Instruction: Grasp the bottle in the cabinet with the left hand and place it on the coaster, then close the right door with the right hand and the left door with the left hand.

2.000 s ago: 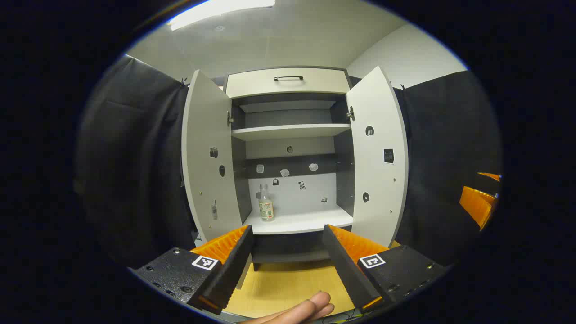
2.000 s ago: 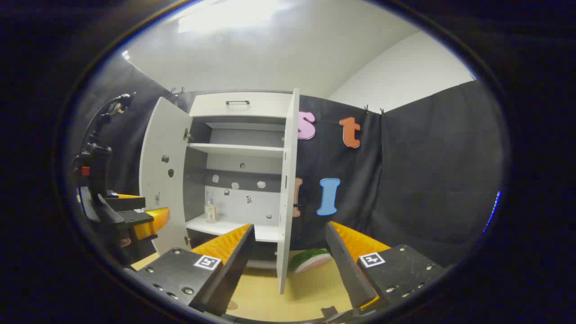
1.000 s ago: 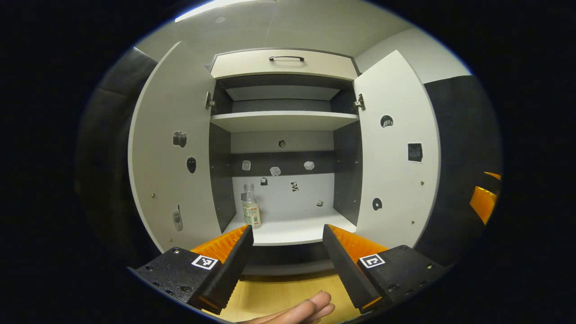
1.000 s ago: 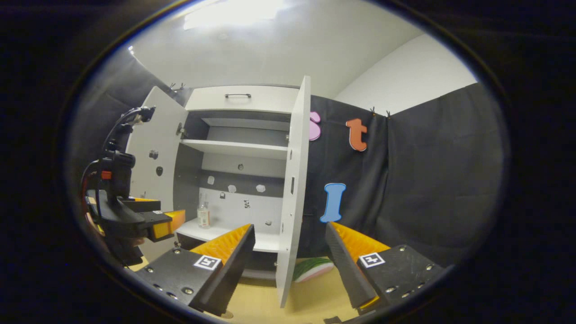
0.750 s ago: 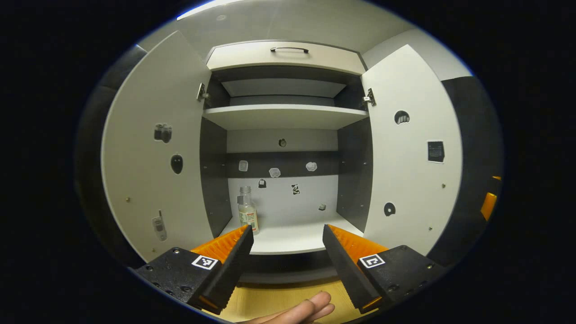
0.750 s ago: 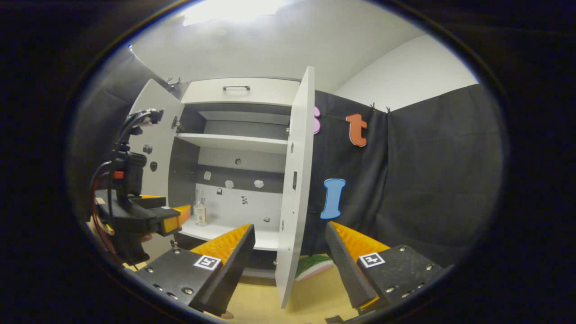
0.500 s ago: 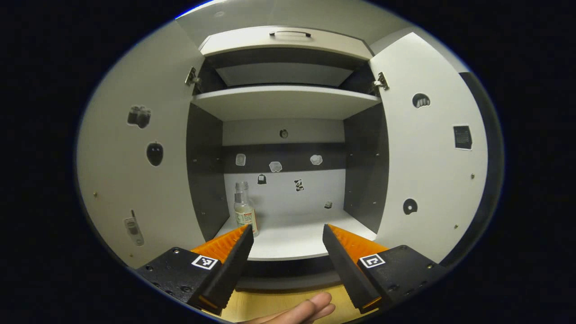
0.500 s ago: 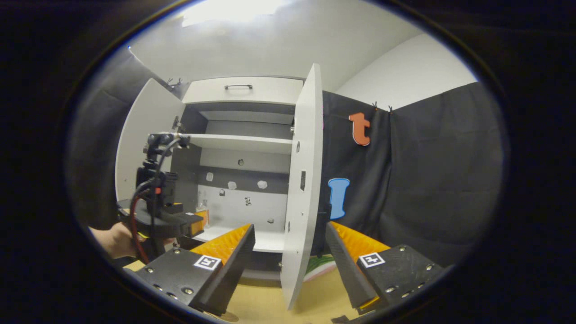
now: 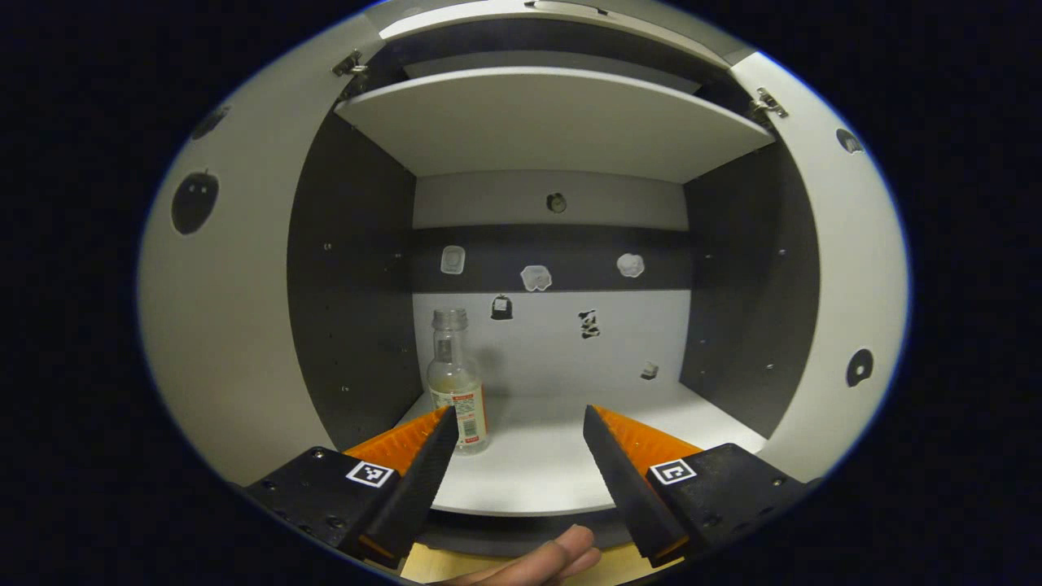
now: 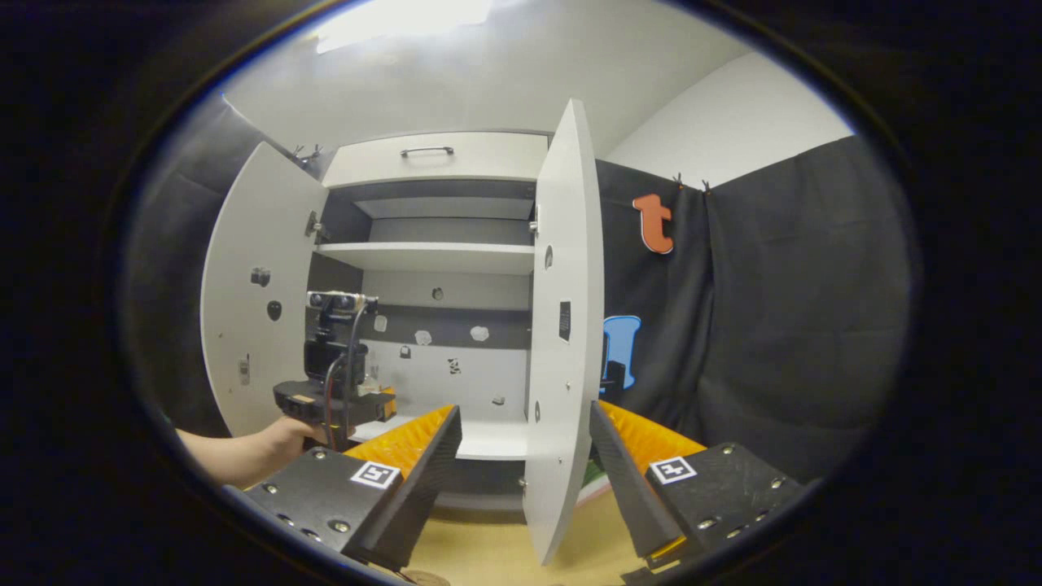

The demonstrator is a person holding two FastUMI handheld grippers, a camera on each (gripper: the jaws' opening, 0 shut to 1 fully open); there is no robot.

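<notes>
A small clear bottle point(image 9: 457, 389) with a pale label stands upright at the left rear of the cabinet's lower shelf point(image 9: 537, 480). My left gripper point(image 9: 517, 425) is open and reaches into the cabinet mouth, its left fingertip just in front of the bottle without touching it. In the right gripper view a hand holds the left gripper point(image 10: 376, 402) at the shelf's left end. Both doors stand open: the left door point(image 10: 244, 325) and the right door point(image 10: 563, 325). My right gripper point(image 10: 525, 427) is open, with the right door's free edge seen between its fingers, farther off.
An upper shelf point(image 9: 553, 122) roofs the compartment, with dark side walls point(image 9: 350, 277) left and right. A drawer with a handle point(image 10: 427, 152) tops the cabinet. A green-rinded toy slice point(image 10: 598, 482) lies on the wooden table point(image 10: 488, 557) behind the right door.
My left gripper has moved forward from in front of the cabinet into its lower compartment, so the bottle looms larger. The right gripper has shifted slightly toward the right door's edge.
</notes>
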